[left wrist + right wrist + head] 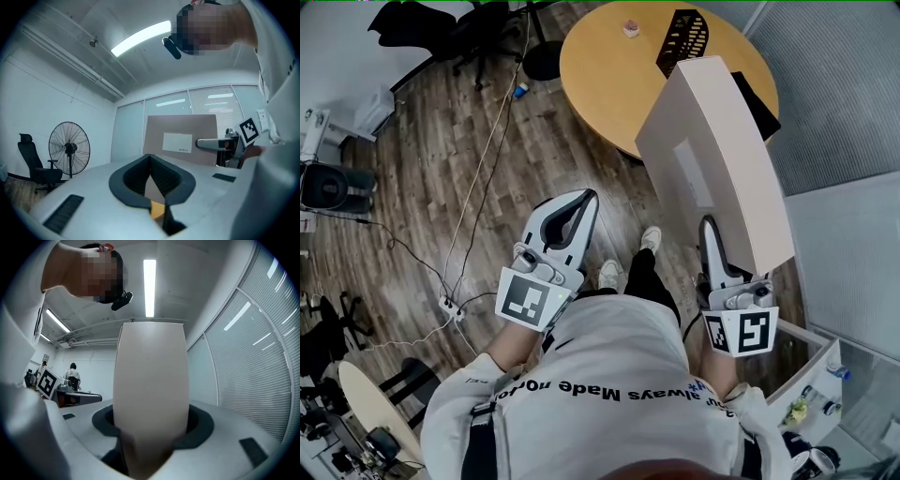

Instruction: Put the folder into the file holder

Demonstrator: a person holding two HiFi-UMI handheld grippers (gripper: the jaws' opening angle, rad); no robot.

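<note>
Right gripper (719,251) pinches the beige box folder (712,159) at its near end, clear of the floor. Left gripper (569,221) is pressed together, empty. The black mesh file holder (682,39) stands well apart on the round table (600,75). Advise a steady carry, folder edge aligned to the slot.

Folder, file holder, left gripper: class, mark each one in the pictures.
folder (712,159), head view, middle of its broad beige face.
file holder (682,39), head view, its black perforated side.
left gripper (587,201), head view, where its closed jaw tips meet.
</note>
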